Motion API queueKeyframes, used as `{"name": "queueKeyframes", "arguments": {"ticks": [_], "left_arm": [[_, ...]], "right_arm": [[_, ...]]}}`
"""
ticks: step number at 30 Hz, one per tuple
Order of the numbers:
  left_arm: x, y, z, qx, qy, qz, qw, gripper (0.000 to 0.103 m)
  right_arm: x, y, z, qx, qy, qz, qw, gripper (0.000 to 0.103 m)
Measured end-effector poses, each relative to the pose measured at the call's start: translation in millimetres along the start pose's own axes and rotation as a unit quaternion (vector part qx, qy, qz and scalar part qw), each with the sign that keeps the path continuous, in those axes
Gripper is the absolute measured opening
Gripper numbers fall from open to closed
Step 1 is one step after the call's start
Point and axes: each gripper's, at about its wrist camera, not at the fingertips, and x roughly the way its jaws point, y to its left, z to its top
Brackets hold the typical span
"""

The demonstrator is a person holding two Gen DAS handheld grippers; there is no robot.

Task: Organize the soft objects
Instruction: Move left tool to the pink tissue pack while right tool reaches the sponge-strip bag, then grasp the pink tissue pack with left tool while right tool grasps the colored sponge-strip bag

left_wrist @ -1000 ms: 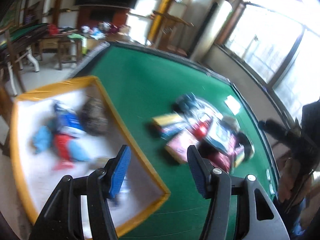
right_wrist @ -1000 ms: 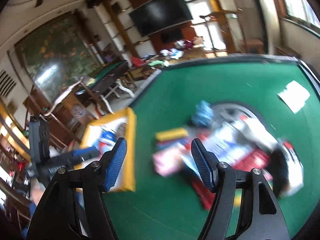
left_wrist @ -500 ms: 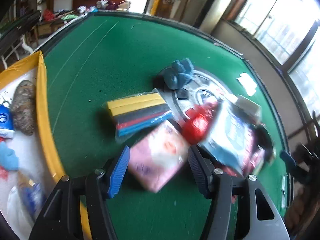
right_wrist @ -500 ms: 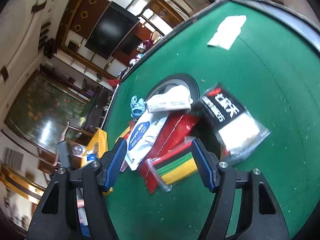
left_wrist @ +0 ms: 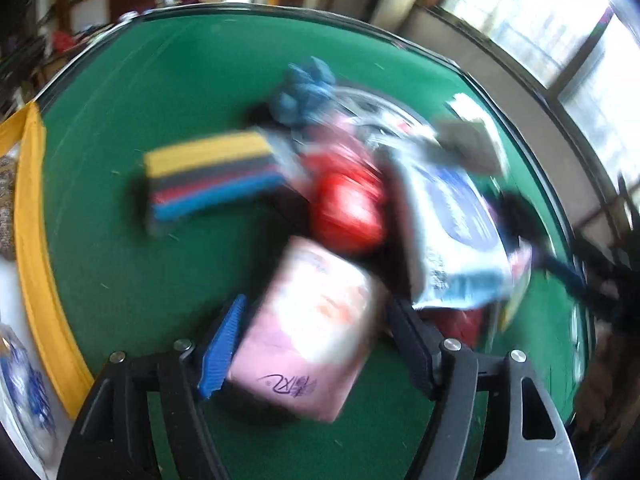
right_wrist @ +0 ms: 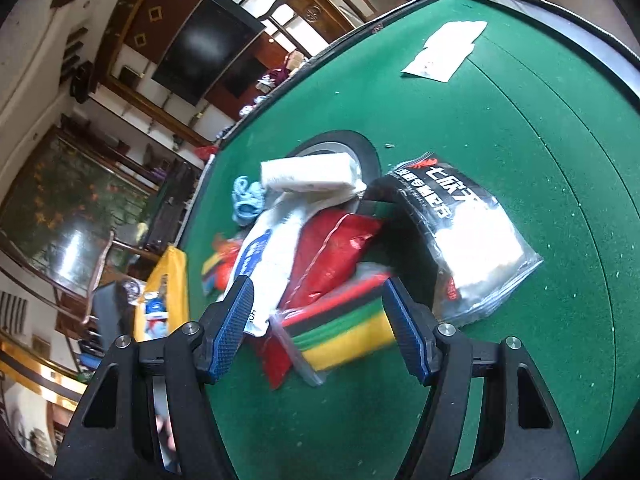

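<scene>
Left gripper [left_wrist: 316, 344] is spread wide over the green felt table [left_wrist: 120, 240], and the pink packet [left_wrist: 308, 332] sits right between its blue-padded fingers [left_wrist: 222, 346] — the left pad is at the packet's edge, though the picture is too smeared to tell whether either pad is actually touching it, so this is not a grip. Just beyond the pink packet lies a red pouch [left_wrist: 348, 208], and to its left a stack of yellow, grey, red and blue sponge sheets [left_wrist: 212, 178] lies flat on the felt, apart from the packet. A blue knitted bundle [left_wrist: 304, 92] sits at the far side of the heap, and a white-and-blue wipes bag [left_wrist: 452, 236] drapes over the right of the pile. On the far left runs the yellow rim of the bin [left_wrist: 36, 248], with items already lying inside it. Over on the right wrist view, the right gripper [right_wrist: 320, 320] is also wide apart and holding nothing — between its fingers, on the felt, lies a striped red, green and yellow pack in clear plastic [right_wrist: 344, 332], with the pads standing clear of it on both sides. Behind that, a red bag [right_wrist: 332, 252], a long white-and-blue bag [right_wrist: 264, 256] leaning across the pile, a white tissue pack [right_wrist: 312, 172] on top, and a black-labelled clear bag of white cloth [right_wrist: 464, 236] to the right. A white paper [right_wrist: 448, 50] lies alone near the table's far edge.
</scene>
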Motion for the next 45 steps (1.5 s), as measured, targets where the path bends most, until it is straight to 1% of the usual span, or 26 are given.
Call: {"name": "queueKeyframes", "arguments": {"ticks": [2,3,5,7,9,11,12,13,14,15,17,19,20,21,23,24,25,28,31,34,35,37,40,41,43,45], "left_arm": [[1,-15,-9,0.028,0.007,0.002,0.9996,0.072],[2,-22,-12,0.038,0.008,0.012,0.9992,0.073],[7,-36,-16,0.057,0.002,0.046,0.9973,0.076],[10,-43,-17,0.078,-0.003,0.067,0.9947,0.077],[11,-43,-19,0.084,-0.008,0.069,0.9941,0.077],[10,-39,-20,0.078,-0.020,0.055,0.9952,0.076],[9,-36,-21,0.075,-0.027,0.053,0.9954,0.070],[9,-32,-21,0.071,-0.035,0.053,0.9955,0.057],[7,-29,-22,0.070,-0.039,0.052,0.9955,0.054],[6,-26,-22,0.067,-0.044,0.052,0.9954,0.054],[4,-18,-20,0.058,-0.049,0.049,0.9959,0.054],[2,-13,-19,0.048,-0.050,0.035,0.9970,0.054],[4,-13,-19,0.047,-0.050,0.035,0.9971,0.054],[4,-13,-18,0.047,-0.051,0.036,0.9969,0.054],[6,-16,-15,0.047,-0.052,0.036,0.9969,0.054],[6,-15,-15,0.047,-0.052,0.035,0.9969,0.054],[5,-14,-15,0.046,-0.053,0.034,0.9970,0.054],[4,-13,-17,0.045,-0.054,0.029,0.9971,0.054],[2,-12,-18,0.048,-0.054,0.026,0.9970,0.054],[1,-11,-20,0.051,-0.054,0.026,0.9969,0.054],[1,-11,-20,0.051,-0.054,0.025,0.9969,0.054],[1,-11,-20,0.055,-0.053,0.027,0.9967,0.054],[0,-13,-21,0.059,-0.053,0.030,0.9964,0.054],[0,-14,-21,0.059,-0.053,0.030,0.9964,0.054],[0,-14,-21,0.056,-0.053,0.026,0.9967,0.054],[0,-13,-20,0.052,-0.052,0.022,0.9970,0.054]], "right_arm": [[8,1,1,-0.012,-0.004,-0.020,1.000,0.067],[11,2,1,-0.016,-0.007,-0.027,0.999,0.067],[20,3,2,-0.029,-0.004,-0.047,0.998,0.067],[25,6,1,-0.048,0.000,-0.065,0.997,0.067],[28,9,1,-0.070,0.001,-0.087,0.994,0.067],[32,10,1,-0.084,0.007,-0.102,0.991,0.067],[33,10,0,-0.088,0.010,-0.106,0.990,0.067],[32,10,-1,-0.088,0.010,-0.106,0.990,0.067],[30,9,-2,-0.085,0.014,-0.100,0.991,0.067],[29,8,-4,-0.078,0.023,-0.083,0.993,0.067],[27,3,-7,-0.053,0.046,-0.035,0.997,0.068],[29,5,-10,-0.048,0.080,0.004,0.996,0.068],[29,7,-10,-0.050,0.089,0.019,0.995,0.068],[26,7,-9,-0.048,0.082,0.027,0.995,0.068],[23,5,-7,-0.053,0.067,-0.002,0.996,0.068],[21,2,-6,-0.058,0.058,-0.039,0.996,0.068],[19,-1,-6,-0.056,0.054,-0.057,0.995,0.068],[13,-3,-9,-0.041,0.058,-0.064,0.995,0.068],[-2,0,-24,-0.020,0.050,-0.090,0.995,0.068],[-12,6,-43,-0.023,0.041,-0.117,0.992,0.068],[-10,10,-48,-0.023,0.043,-0.120,0.992,0.068],[-1,15,-54,-0.023,0.052,-0.113,0.992,0.068],[17,20,-53,-0.025,0.067,-0.135,0.988,0.068],[21,24,-52,-0.032,0.063,-0.143,0.987,0.069],[36,39,-50,-0.078,0.066,-0.192,0.976,0.069],[50,53,-50,-0.126,0.080,-0.220,0.964,0.069]]}}
